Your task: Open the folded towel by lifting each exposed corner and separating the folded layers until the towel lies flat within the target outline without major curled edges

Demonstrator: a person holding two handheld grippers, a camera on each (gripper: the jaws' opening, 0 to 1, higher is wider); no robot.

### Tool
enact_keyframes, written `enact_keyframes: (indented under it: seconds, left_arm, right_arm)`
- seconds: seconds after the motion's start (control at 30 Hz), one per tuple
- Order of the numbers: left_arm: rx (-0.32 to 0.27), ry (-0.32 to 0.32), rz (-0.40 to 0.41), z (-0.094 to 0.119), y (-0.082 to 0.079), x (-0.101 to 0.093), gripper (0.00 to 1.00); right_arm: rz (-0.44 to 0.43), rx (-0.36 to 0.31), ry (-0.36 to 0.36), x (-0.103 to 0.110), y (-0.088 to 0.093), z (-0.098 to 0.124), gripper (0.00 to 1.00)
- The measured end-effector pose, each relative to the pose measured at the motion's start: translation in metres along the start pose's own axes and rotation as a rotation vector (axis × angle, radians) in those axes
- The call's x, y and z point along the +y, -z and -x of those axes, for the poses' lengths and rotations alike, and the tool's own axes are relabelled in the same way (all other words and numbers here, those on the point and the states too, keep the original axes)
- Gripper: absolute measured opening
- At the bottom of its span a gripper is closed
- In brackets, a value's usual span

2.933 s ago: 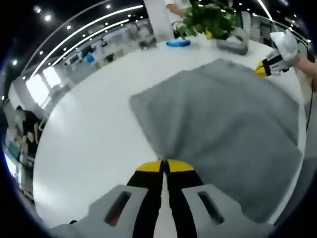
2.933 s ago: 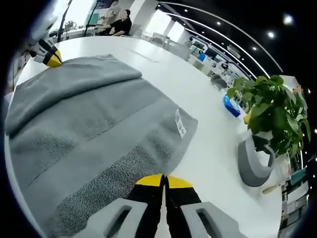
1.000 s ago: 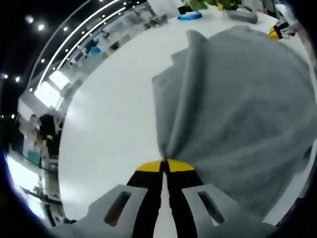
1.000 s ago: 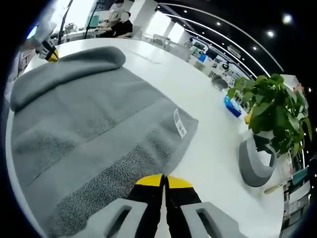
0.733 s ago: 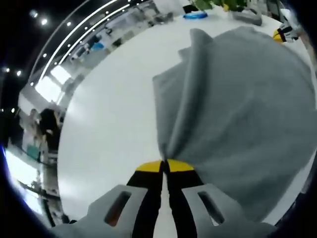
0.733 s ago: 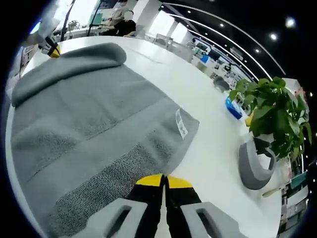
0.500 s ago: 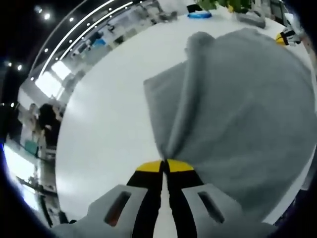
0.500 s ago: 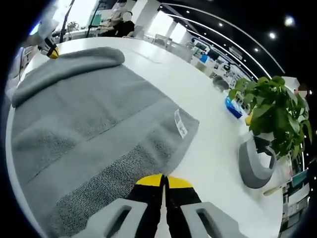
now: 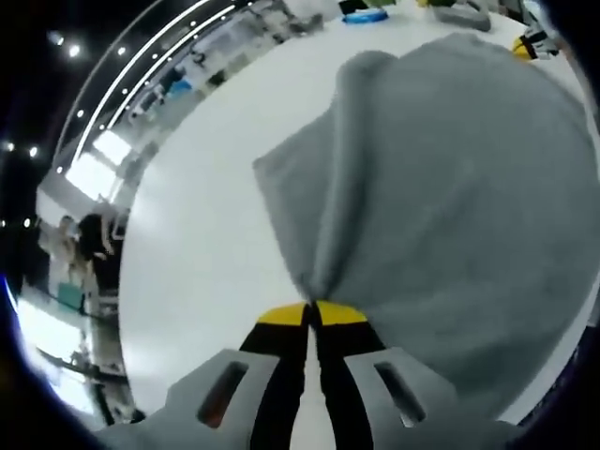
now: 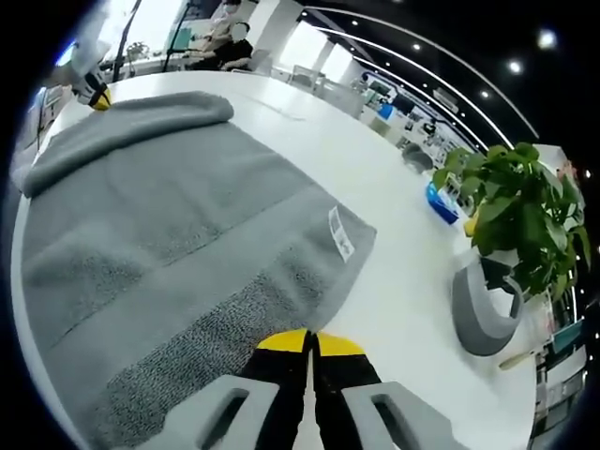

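A grey towel (image 9: 450, 197) lies on a white table (image 9: 206, 216). My left gripper (image 9: 310, 313) is shut on one of its corners, and the pinched cloth rises from the table in a fold that runs up the view. In the right gripper view the same towel (image 10: 169, 234) spreads across the table with a small white label (image 10: 338, 233) near its edge. My right gripper (image 10: 310, 343) is shut on the towel's near edge. The other gripper's yellow tip (image 10: 97, 97) shows at the towel's far rolled end, and the right one's yellow tip (image 9: 525, 47) shows in the left gripper view.
A potted green plant (image 10: 511, 216) in a grey pot (image 10: 480, 314) stands on the table to the right, with a blue dish (image 10: 437, 202) beside it. People sit beyond the table's far end (image 10: 225, 23). The table edge runs close along the towel's left side (image 10: 19, 281).
The left gripper has lifted its towel corner higher since 2.9 s ago, raising a fold and rolling the far end. The right gripper has stayed put.
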State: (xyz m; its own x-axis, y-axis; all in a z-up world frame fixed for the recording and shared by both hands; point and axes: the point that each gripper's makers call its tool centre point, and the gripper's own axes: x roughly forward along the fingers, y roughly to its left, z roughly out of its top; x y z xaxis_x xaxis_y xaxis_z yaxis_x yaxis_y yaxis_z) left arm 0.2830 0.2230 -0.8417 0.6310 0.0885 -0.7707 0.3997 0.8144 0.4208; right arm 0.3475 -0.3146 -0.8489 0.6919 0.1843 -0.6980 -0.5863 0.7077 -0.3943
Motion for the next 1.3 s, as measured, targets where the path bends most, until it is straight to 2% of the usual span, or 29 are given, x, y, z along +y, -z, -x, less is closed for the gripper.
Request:
enact_keyframes:
  seconds: [0.27, 0.37, 0.9, 1.3]
  left_arm:
    - [0.019, -0.018, -0.008, -0.001, 0.011, 0.011, 0.02]
    - [0.018, -0.019, 0.021, -0.001, 0.014, 0.016, 0.02]
    - [0.026, -0.018, 0.038, 0.0, 0.021, 0.025, 0.02]
    - [0.029, 0.007, 0.085, -0.002, 0.025, 0.029, 0.02]
  right_arm:
    - [-0.004, -0.001, -0.002, 0.0, 0.0, 0.001, 0.0]
    - [-0.004, -0.001, -0.001, 0.0, 0.0, 0.001, 0.0]
    - [-0.016, -0.006, -0.003, 0.001, 0.0, 0.001, 0.0]
    - [-0.016, -0.006, -0.004, 0.0, 0.0, 0.0, 0.0]
